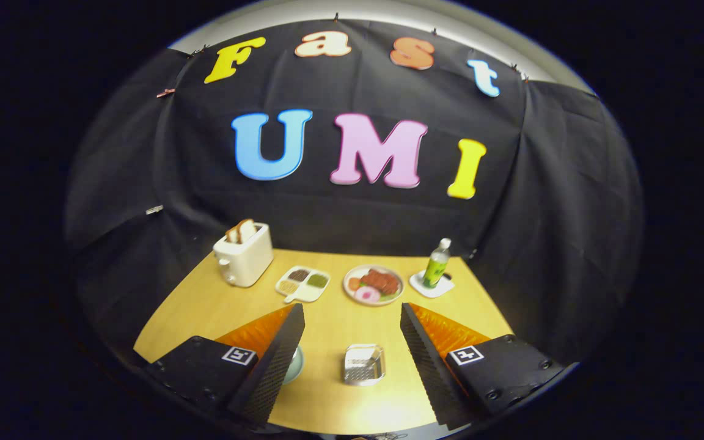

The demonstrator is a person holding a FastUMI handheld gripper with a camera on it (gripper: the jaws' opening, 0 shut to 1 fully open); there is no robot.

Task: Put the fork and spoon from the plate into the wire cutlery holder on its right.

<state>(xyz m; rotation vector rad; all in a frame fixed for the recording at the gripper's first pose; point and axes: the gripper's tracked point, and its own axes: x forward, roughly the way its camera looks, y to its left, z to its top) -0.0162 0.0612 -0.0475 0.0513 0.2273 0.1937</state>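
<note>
Above the pale wooden table point(327, 391), the gripper point(352, 342) is hovering with fingers spread and holding nothing, straddling the square wire cutlery holder point(364, 365), probably lining up first.

smooth wood table point(327, 318), shiny wire holder point(364, 365)

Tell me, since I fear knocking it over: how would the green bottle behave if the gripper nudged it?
The green bottle is tall and narrow and stands upright on a small white coaster, so a push near its cap would probably tip it. Once down, its round body would likely roll. The gripper is open, well short of it.
</note>
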